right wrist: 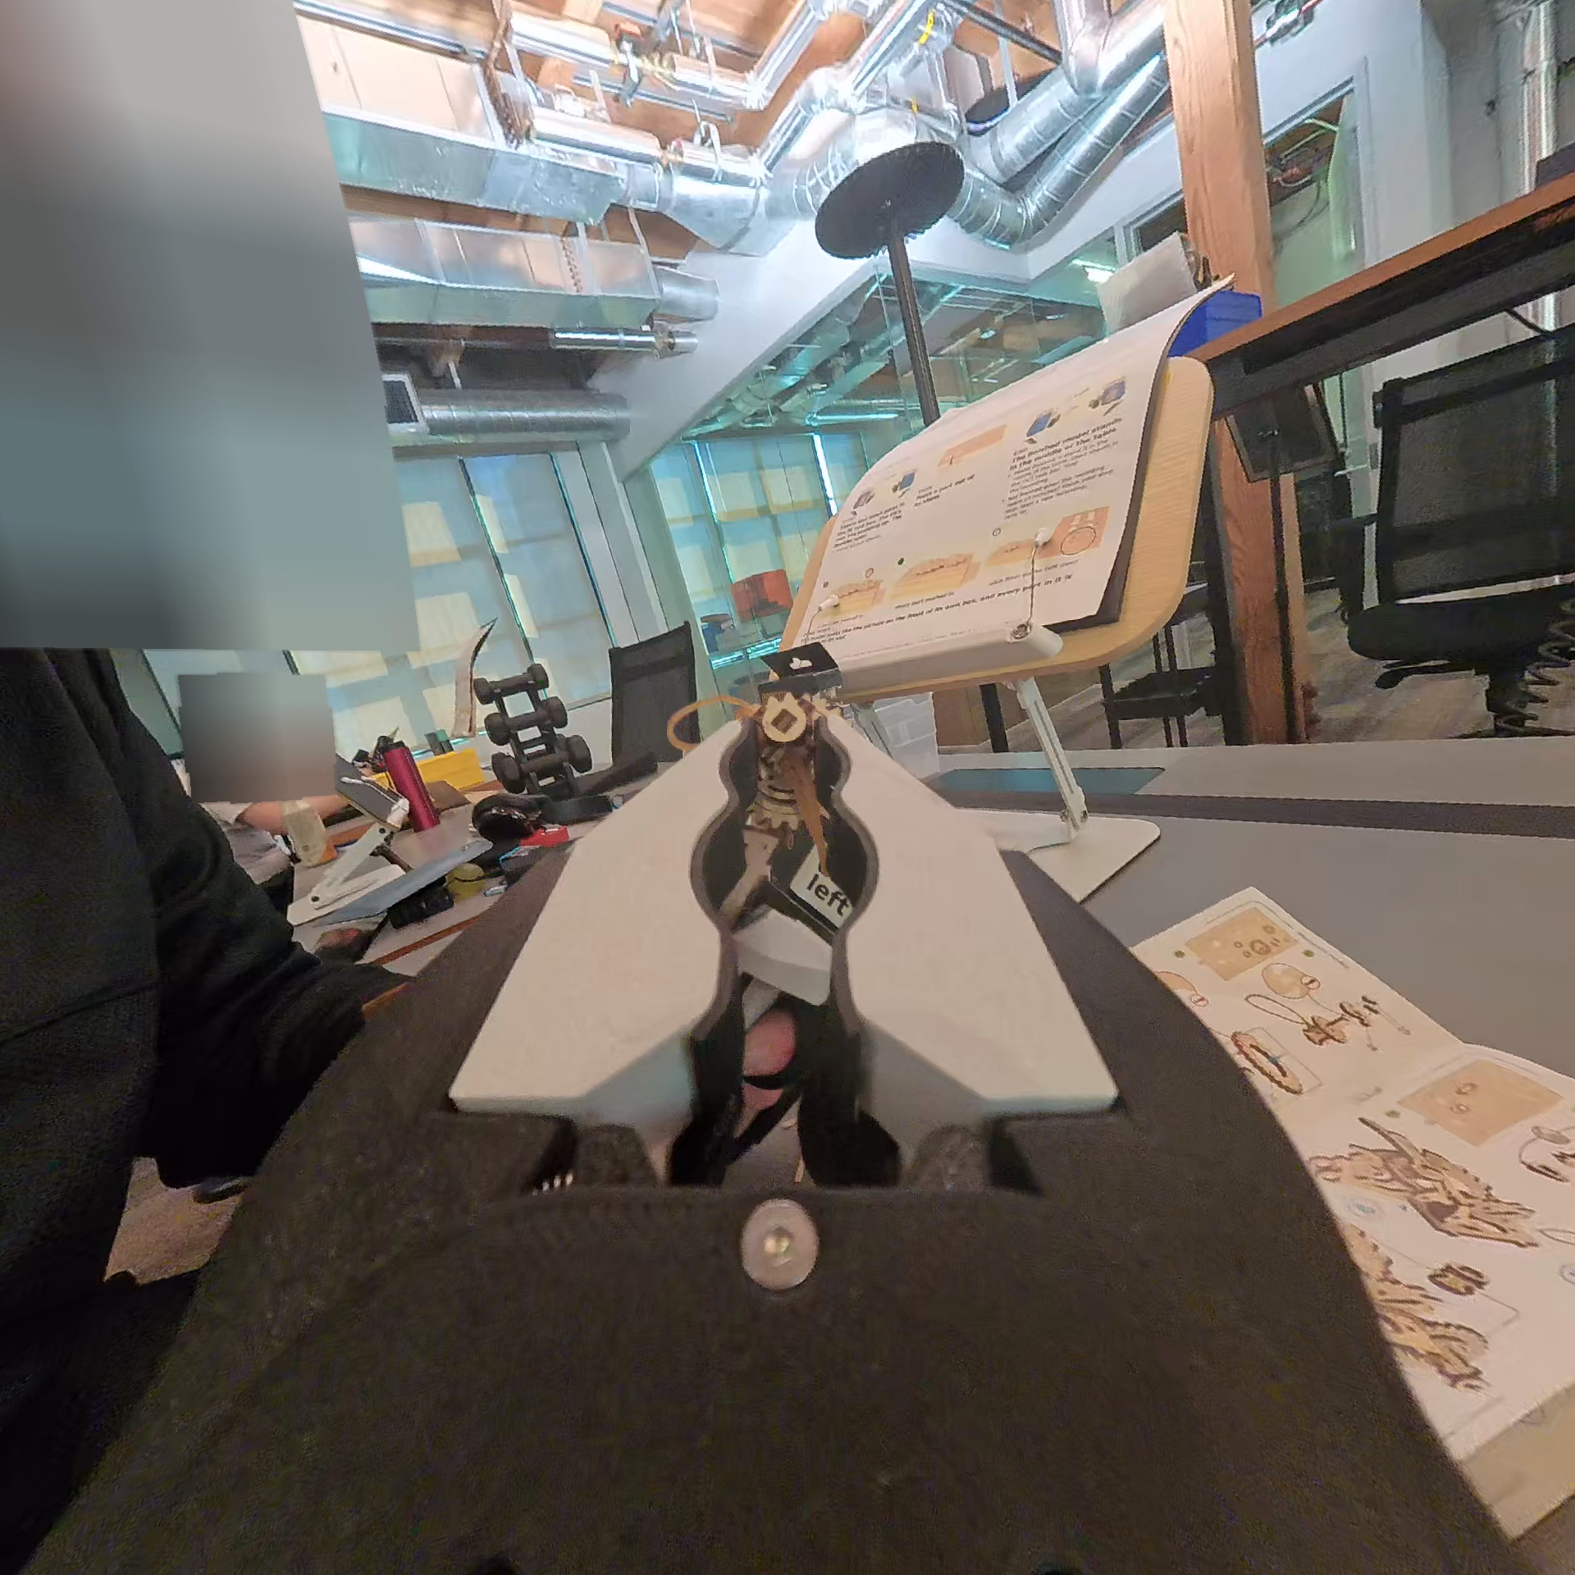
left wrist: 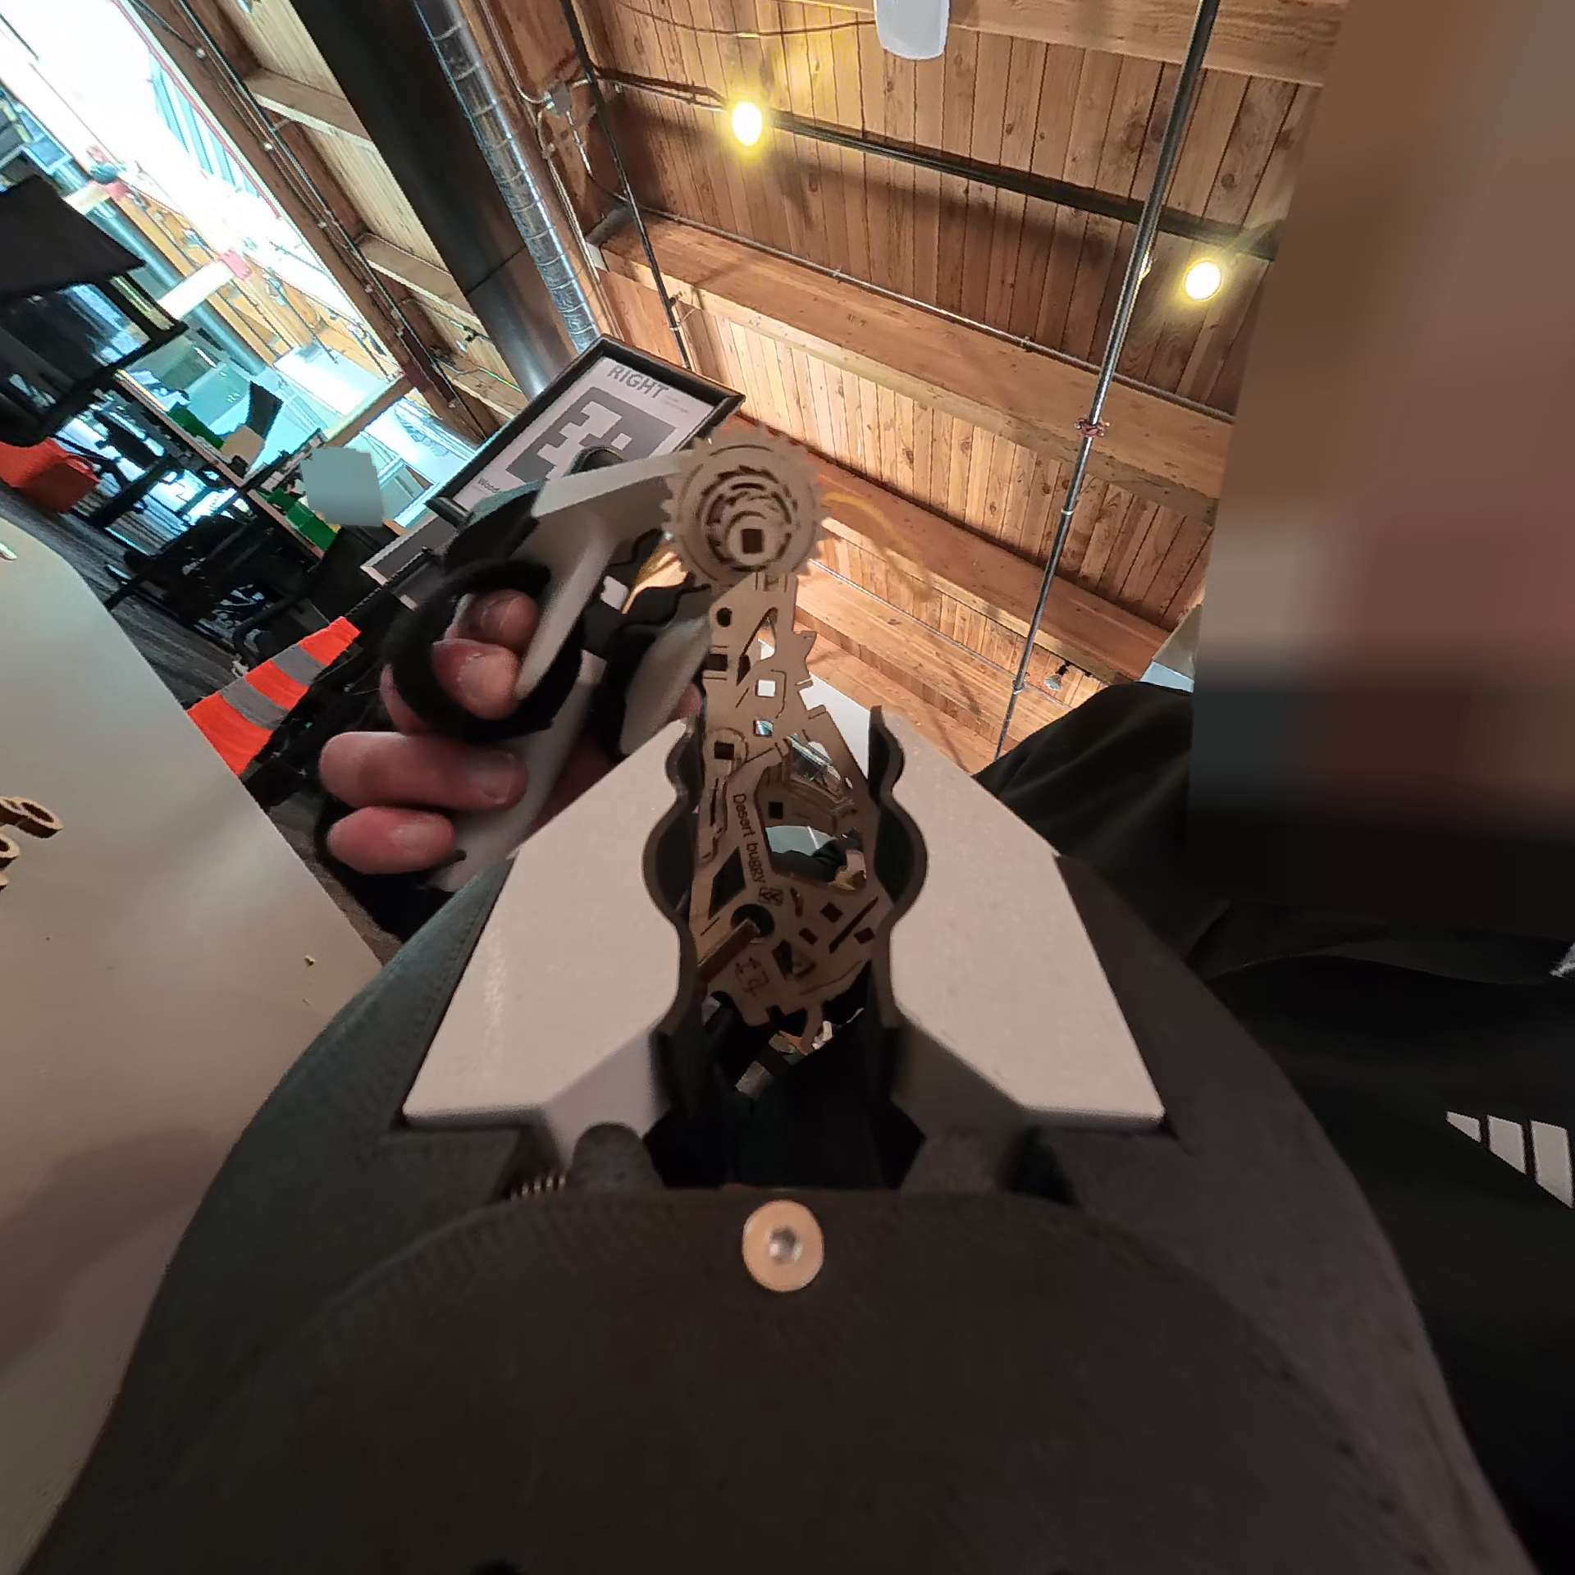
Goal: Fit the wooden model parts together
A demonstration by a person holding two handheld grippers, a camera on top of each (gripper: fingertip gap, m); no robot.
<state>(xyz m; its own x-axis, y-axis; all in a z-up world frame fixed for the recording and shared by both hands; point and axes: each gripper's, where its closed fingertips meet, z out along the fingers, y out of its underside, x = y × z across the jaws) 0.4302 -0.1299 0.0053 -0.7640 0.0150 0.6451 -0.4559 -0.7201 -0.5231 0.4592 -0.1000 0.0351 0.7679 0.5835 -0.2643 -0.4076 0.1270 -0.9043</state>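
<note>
Currently the thin, brittle-looking wooden frame plate is being clamped edgewise in the left claw, while a toothed wooden gear is being pinched at twelve o'clock by the right claw; solid rims should be gripped.

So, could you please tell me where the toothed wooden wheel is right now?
In the left wrist view, the toothed wooden wheel sits centre frame at the top of the wooden frame piece, pinched by the right gripper.
</note>
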